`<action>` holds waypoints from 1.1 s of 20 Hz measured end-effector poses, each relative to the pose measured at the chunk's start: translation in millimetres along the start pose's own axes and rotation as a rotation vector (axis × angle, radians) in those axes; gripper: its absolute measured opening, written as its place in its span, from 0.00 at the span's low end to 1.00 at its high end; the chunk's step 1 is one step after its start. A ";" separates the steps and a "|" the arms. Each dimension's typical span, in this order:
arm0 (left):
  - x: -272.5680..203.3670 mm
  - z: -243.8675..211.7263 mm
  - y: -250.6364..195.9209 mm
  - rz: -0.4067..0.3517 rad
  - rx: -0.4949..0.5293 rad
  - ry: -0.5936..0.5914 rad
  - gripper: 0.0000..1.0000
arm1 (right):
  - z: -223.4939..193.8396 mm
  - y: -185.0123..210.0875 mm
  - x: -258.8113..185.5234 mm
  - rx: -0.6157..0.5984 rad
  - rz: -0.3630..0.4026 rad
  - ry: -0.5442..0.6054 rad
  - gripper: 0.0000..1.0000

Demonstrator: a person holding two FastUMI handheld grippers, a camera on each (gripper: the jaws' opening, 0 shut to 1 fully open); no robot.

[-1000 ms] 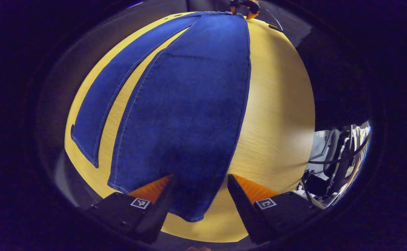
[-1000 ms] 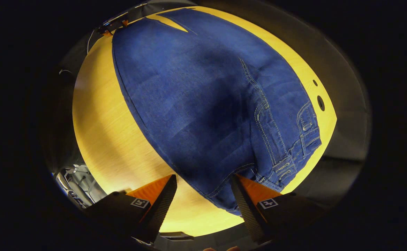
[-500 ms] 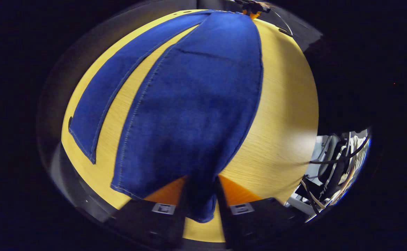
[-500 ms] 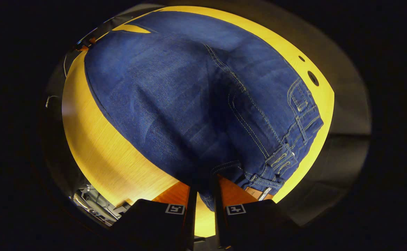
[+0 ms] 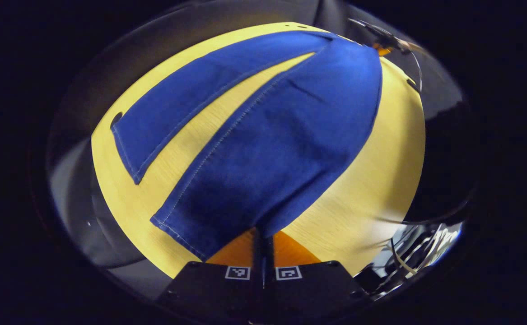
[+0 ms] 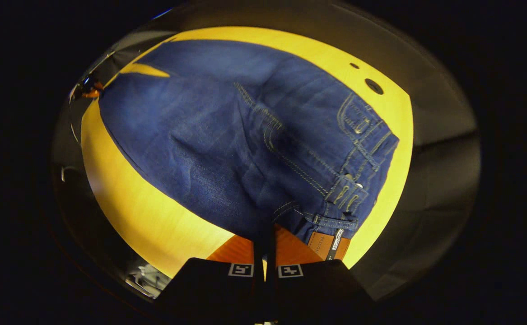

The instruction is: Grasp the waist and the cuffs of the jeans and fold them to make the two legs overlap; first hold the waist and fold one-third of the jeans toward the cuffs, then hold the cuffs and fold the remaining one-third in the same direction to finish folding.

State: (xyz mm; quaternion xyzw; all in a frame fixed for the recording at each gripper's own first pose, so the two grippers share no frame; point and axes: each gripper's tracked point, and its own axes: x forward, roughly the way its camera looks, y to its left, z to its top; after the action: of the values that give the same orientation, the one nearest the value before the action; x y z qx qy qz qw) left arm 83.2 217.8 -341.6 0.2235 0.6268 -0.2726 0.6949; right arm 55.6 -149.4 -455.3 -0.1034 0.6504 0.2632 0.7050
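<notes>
Blue jeans (image 5: 268,149) lie spread on a yellow wooden table (image 5: 371,180). In the left gripper view the near leg's cuff corner is lifted off the table, and my left gripper (image 5: 263,239) is shut on it. The other leg (image 5: 200,99) lies flat farther off, its cuff toward the left. In the right gripper view the waist end of the jeans (image 6: 245,149) rises from the table (image 6: 146,212), and my right gripper (image 6: 265,237) is shut on the waistband corner beside the belt loops (image 6: 347,194). The other gripper (image 5: 383,47) shows small at the jeans' far end.
Two round holes (image 6: 374,85) sit in the tabletop past the waistband. A leather patch (image 6: 324,246) hangs at the waistband by my right fingers. Cables and equipment (image 5: 417,253) lie beyond the table's edge at the lower right of the left gripper view.
Both grippers went from open to shut, the left on the cuff, the right on the waistband. Both held corners have lifted off the table and the cloth has tilted up.
</notes>
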 end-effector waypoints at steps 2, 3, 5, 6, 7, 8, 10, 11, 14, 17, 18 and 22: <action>-13.2 21.4 11.8 0.030 -0.064 -0.083 0.06 | 20.2 -6.6 -13.8 0.078 0.031 -0.080 0.05; -22.5 29.5 17.7 0.041 -0.094 -0.121 0.06 | 26.7 -10.3 -19.2 0.111 0.035 -0.105 0.05; -42.1 42.1 28.0 0.064 -0.149 -0.182 0.06 | 34.1 -12.4 -32.5 0.159 0.032 -0.131 0.05; -51.6 50.1 35.2 0.079 -0.167 -0.211 0.06 | 40.4 -14.8 -37.2 0.169 0.030 -0.146 0.05; -58.6 61.5 42.2 0.086 -0.190 -0.236 0.06 | 43.6 -15.3 -39.7 0.173 0.032 -0.143 0.05; -64.6 71.4 49.3 0.086 -0.217 -0.263 0.06 | 46.3 -16.5 -44.7 0.166 0.034 -0.134 0.05; -67.7 88.0 62.4 0.093 -0.265 -0.302 0.06 | 55.2 -19.1 -49.6 0.177 0.048 -0.112 0.05; -72.9 97.3 73.4 0.104 -0.284 -0.319 0.06 | 66.0 -25.4 -51.4 0.195 0.048 -0.115 0.05; -85.9 132.0 106.3 0.169 -0.306 -0.362 0.06 | 116.6 -46.6 -62.3 0.260 0.018 -0.214 0.04; -80.9 168.9 135.4 0.211 -0.371 -0.414 0.06 | 157.6 -71.9 -48.4 0.359 -0.004 -0.308 0.04; -77.2 182.0 146.5 0.219 -0.413 -0.431 0.06 | 168.4 -79.6 -39.6 0.397 -0.012 -0.328 0.05; -44.7 227.1 196.1 0.278 -0.632 -0.471 0.06 | 201.1 -113.5 12.8 0.493 -0.111 -0.348 0.05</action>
State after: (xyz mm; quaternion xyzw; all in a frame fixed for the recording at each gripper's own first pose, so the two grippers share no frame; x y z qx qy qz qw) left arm 379.7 221.5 -277.4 0.0131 0.4673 -0.0143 0.8839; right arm 286.6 -143.6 -463.5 0.0822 0.5574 0.0723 0.8230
